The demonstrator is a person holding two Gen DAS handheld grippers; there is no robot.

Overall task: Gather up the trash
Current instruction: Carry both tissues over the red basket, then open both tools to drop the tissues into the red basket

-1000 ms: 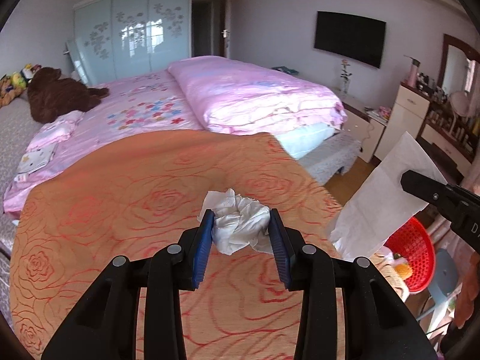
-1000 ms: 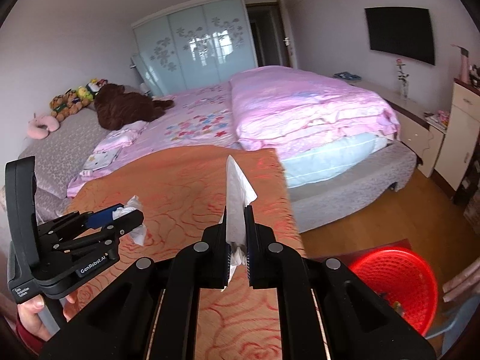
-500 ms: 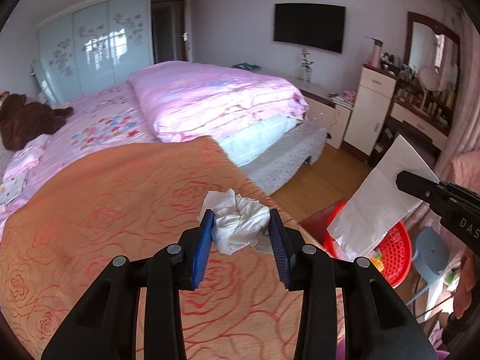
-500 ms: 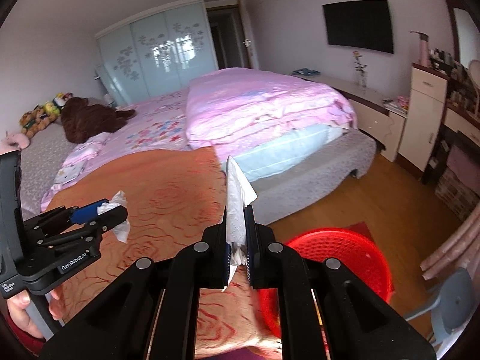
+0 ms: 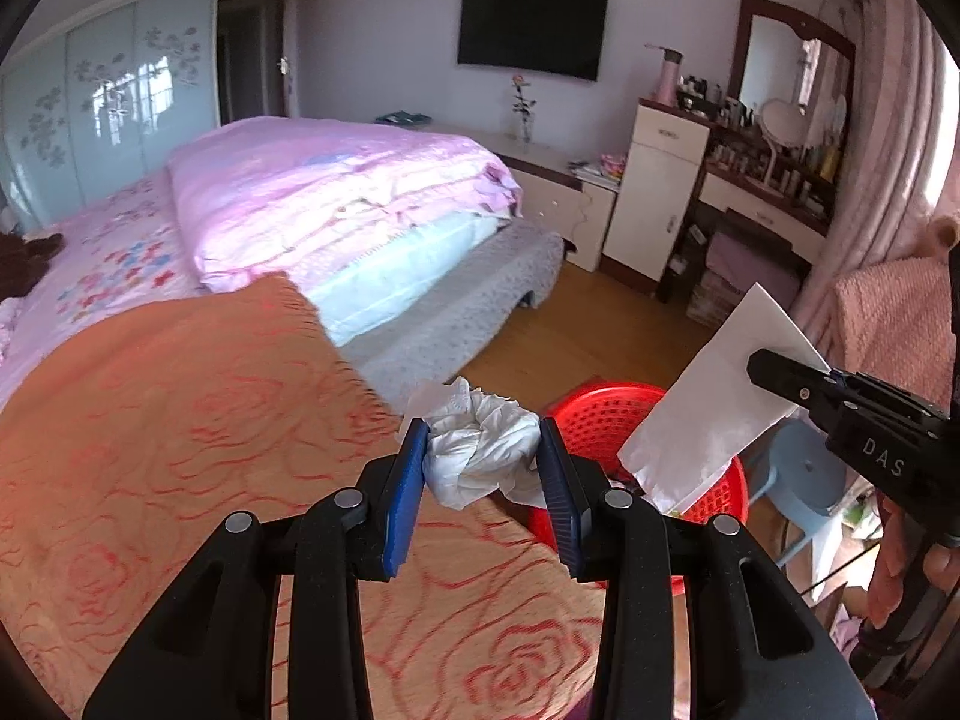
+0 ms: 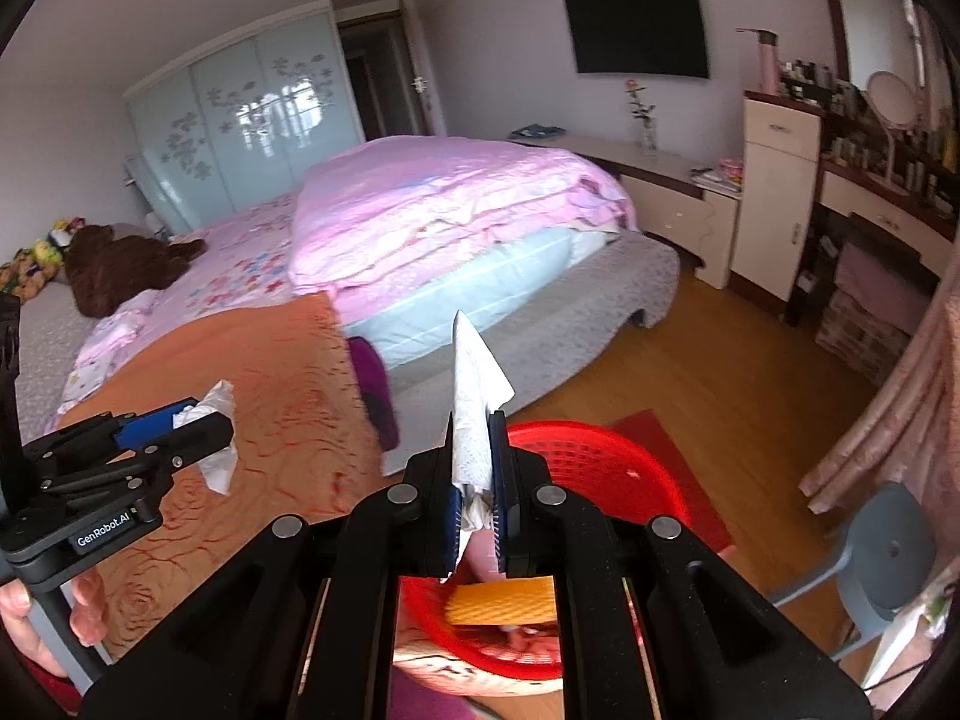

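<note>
A crumpled white tissue (image 5: 480, 450) and a flat white tissue (image 6: 474, 414) are held above the red basket (image 6: 600, 468).

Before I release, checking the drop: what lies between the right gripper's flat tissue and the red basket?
Nothing: in the right wrist view the flat tissue hangs over the red basket, only air between.
</note>
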